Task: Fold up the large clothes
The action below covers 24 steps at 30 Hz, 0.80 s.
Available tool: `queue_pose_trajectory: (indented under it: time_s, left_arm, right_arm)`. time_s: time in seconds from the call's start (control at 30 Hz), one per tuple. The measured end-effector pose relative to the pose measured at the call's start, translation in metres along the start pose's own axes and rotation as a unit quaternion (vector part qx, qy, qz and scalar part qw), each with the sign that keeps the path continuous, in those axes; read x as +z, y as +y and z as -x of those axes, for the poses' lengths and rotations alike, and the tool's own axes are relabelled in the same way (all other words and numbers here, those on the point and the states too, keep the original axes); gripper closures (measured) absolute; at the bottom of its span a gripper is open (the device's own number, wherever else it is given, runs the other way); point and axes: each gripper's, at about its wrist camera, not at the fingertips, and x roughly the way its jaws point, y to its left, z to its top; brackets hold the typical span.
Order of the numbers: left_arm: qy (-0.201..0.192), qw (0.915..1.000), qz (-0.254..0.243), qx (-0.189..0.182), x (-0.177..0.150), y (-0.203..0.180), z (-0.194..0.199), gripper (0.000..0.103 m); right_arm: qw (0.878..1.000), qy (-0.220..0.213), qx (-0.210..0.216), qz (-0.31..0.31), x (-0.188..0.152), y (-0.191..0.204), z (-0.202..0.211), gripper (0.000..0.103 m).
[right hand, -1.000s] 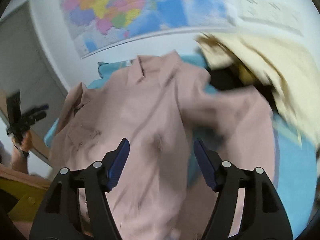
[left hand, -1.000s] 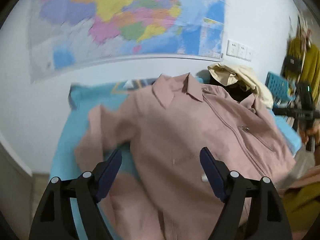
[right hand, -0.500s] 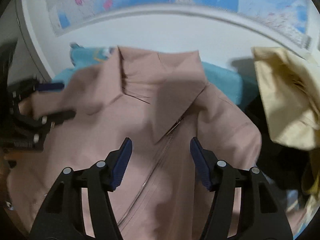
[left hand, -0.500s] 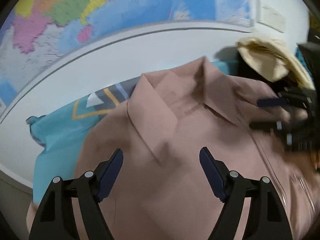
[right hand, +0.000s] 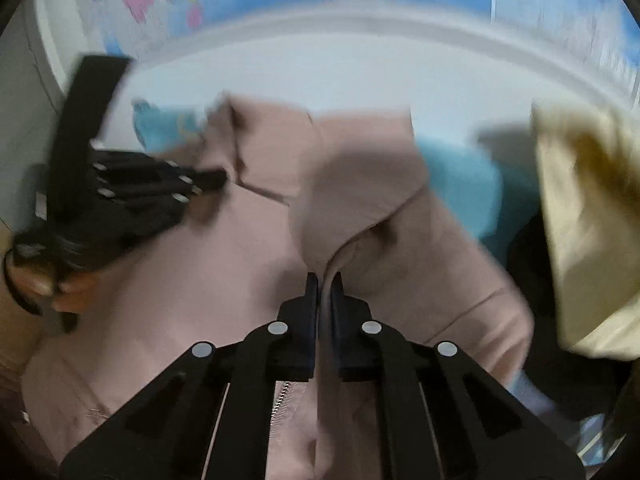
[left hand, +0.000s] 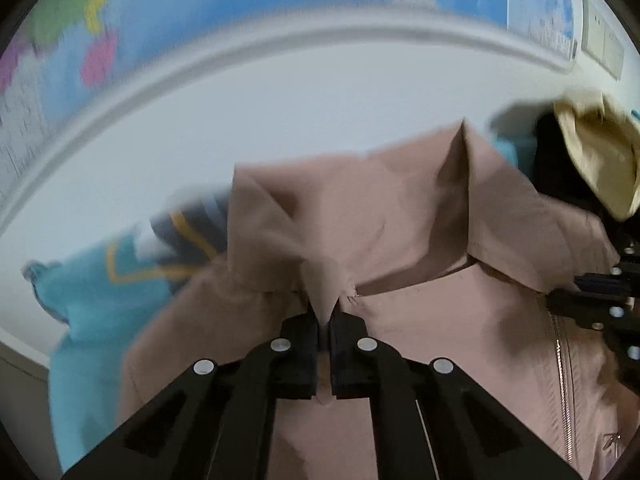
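A dusty-pink zip jacket (left hand: 400, 220) lies on a turquoise cloth (left hand: 92, 300), collar toward the wall. My left gripper (left hand: 325, 312) is shut on a pinch of fabric just under the collar's left side. My right gripper (right hand: 325, 280) is shut on the collar's right flap (right hand: 360, 184) near the zip (right hand: 280, 396). The left gripper shows at the left of the right wrist view (right hand: 132, 184); the right gripper shows at the right edge of the left wrist view (left hand: 600, 292).
A cream garment (right hand: 588, 216) lies over a dark item to the right of the jacket; it also shows in the left wrist view (left hand: 600, 160). A white wall with a coloured map (left hand: 240, 12) rises just behind the cloth.
Both grippers moved forward to the collar and went from open to shut on the jacket fabric. The collar is now bunched and lifted at both pinch points.
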Motion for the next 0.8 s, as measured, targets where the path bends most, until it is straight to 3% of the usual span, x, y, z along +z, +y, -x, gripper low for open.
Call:
queue_pose_trajectory:
  time_s: [0.13,0.3,0.4,0.47,0.5,0.6,0.67,0.7,0.77,0.8]
  left_arm:
    - [-0.026,0.9989,0.038,-0.001,0.029,0.025,0.014,0.100]
    - [-0.017,0.9991,0.039,0.002,0.029,0.030,-0.003,0.099]
    - [-0.016,0.9998,0.013,0.008,0.008,0.025,0.002,0.082]
    - [-0.036,0.9992,-0.002,0.013,-0.008,0.028,0.021,0.070]
    - [-0.045,0.9989,-0.006,0.015,-0.014,0.030,0.029,0.068]
    - [-0.084,0.9959,-0.027,0.021,-0.044,0.035,0.072,0.060]
    - [-0.099,0.9940,-0.043,0.017,-0.069,0.030,0.099,0.047]
    - [-0.106,0.9929,-0.051,0.020,-0.084,0.029,0.110,0.047]
    - [-0.100,0.9934,-0.054,0.005,-0.108,0.030,0.122,0.043]
    - [-0.095,0.9942,-0.050,-0.002,-0.105,0.023,0.116,0.043]
  right_arm:
    - [0.997,-0.058,0.024,-0.048,0.026,-0.017,0.020,0.098]
    - [0.998,-0.020,-0.030,-0.053,0.023,-0.030,-0.026,0.098]
    - [0.997,0.008,-0.065,-0.041,0.011,-0.033,-0.049,0.097]
    - [0.995,0.014,-0.092,-0.031,0.007,-0.036,-0.054,0.098]
    - [0.995,0.015,-0.095,-0.033,0.005,-0.038,-0.053,0.100]
    - [0.996,0.014,-0.075,-0.041,0.001,-0.043,-0.036,0.088]
    - [0.998,0.001,-0.054,-0.038,-0.006,-0.039,-0.007,0.060]
    - [0.998,-0.009,-0.043,-0.033,-0.011,-0.037,0.008,0.048]
    - [0.999,-0.028,-0.027,-0.014,-0.026,-0.030,0.043,0.049]
    - [0.999,-0.029,-0.016,-0.011,-0.033,-0.031,0.055,0.049]
